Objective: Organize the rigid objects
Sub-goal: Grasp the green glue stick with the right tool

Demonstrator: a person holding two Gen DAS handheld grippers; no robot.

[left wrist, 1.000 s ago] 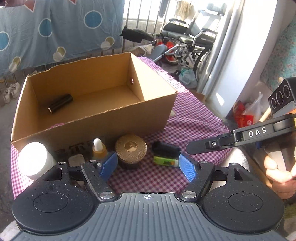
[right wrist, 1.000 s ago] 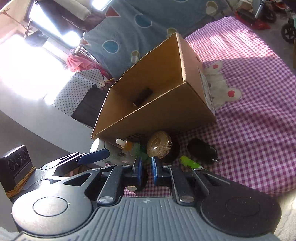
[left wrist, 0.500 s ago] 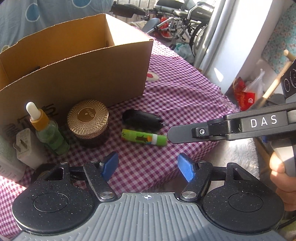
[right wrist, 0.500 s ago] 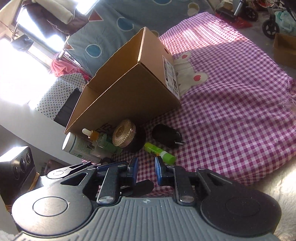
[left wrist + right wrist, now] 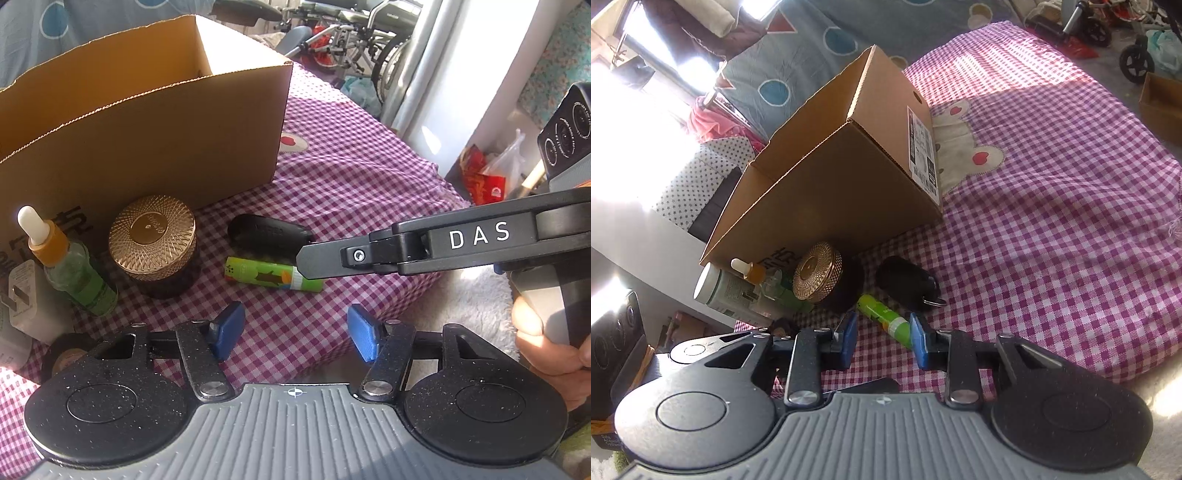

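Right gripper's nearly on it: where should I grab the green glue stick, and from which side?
Grip the green glue stick across its middle, coming down from above. It lies flat on the checked cloth, sides clear, black fob just behind. The right gripper, jaws just opening, already frames its near end.

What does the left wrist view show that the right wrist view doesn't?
Left wrist only: the right gripper's black finger marked DAS, a hand and a wheelchair. Right wrist only: the box's shipping label and the white bottle's cap. Both: cardboard box, gold-lidded jar, dropper bottle, green tube, black oval object.
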